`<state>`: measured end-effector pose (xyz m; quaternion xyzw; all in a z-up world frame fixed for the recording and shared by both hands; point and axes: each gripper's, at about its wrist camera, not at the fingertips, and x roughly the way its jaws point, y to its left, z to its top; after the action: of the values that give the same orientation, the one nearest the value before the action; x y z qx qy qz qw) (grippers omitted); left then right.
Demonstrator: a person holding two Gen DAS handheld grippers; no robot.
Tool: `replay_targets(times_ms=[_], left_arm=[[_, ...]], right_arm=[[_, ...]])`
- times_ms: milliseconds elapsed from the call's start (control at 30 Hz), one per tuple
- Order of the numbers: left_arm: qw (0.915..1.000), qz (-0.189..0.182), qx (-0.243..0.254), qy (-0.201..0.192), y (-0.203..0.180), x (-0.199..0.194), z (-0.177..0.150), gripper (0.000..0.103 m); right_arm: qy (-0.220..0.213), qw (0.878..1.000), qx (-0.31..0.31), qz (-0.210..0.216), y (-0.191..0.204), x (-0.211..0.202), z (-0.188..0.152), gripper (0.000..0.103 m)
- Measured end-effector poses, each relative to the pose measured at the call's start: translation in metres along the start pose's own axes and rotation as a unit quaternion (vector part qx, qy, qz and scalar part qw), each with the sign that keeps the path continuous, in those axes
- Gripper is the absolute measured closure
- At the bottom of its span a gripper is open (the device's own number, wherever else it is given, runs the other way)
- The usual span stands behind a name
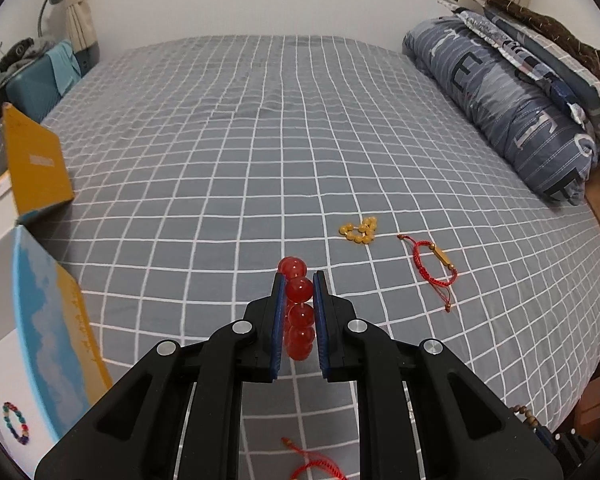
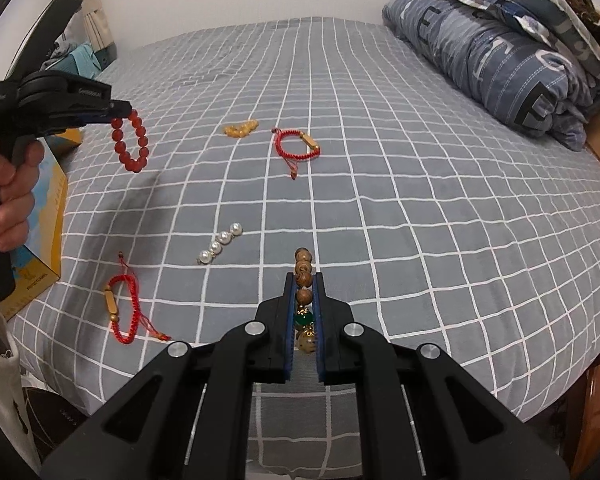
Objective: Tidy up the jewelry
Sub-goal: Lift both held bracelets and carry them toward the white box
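Fingers (image 2: 121, 114) pinch red bracelet (image 2: 131, 145); only right view shows pearls (image 2: 219, 243).

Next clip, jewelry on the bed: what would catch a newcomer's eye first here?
Probably the red bead bracelet, dangling above the grey checked bedsheet from the left gripper. Next, the wooden bead bracelet with a green bead, pinched in the right gripper near the bed's front edge. Loose on the sheet lie two red cord bracelets, a pearl strand and yellow beads.

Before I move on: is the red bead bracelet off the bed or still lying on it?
Off the bed. The red bead bracelet hangs from the shut left gripper, clear above the bedsheet.
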<state>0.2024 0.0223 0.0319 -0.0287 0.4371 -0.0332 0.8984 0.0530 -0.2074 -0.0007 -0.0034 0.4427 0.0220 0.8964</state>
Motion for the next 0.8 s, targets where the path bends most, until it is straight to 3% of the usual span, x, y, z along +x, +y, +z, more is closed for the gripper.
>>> replay_targets(times_ms=[367, 800], left_arm=[[0.9994, 0.008, 0.006, -0.032, 0.004, -0.042, -0.012, 0.090], [0.9975, 0.028, 0.011, -0.064, 0.021, -0.086, -0.023, 0.090]], right_arm=[[-0.031, 0.999, 0.007, 0.002, 0.008, -0.026, 0.011, 0.096], [-0.054, 0.998, 0.005, 0.014, 0.020, -0.035, 0.048, 0.096]])
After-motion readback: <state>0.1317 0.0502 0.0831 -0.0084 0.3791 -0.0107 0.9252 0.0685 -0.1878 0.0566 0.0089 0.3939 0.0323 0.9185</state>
